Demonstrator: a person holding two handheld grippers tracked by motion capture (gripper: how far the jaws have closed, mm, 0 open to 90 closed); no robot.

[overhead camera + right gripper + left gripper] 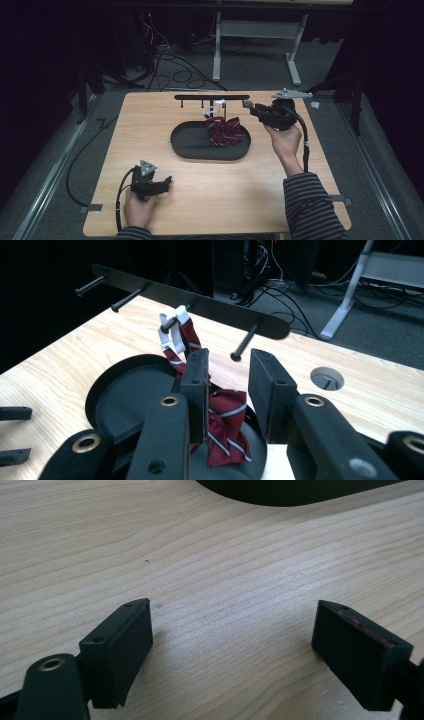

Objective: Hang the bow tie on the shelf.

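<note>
My right claw [248,104] sits at the upper right of the counter [210,200] in the high view, its jaws partly apart and pressing on nothing. The striped red tie [224,131] lies bunched in the dark oval tray [187,147] at the centre of the frame, just left of and below that claw. In the right gripper view the tie [225,432] shows beneath and between my two jaws, and one end runs up to a white clip [172,332] hooked on a peg of the black rack [200,302] in the upper middle of the frame; I cannot tell whether the left jaw touches the cloth. My left claw [169,180] rests low at the lower left of the high view, well apart from the tray. Its jaws stand wide over bare wood [225,595], holding nothing.
</note>
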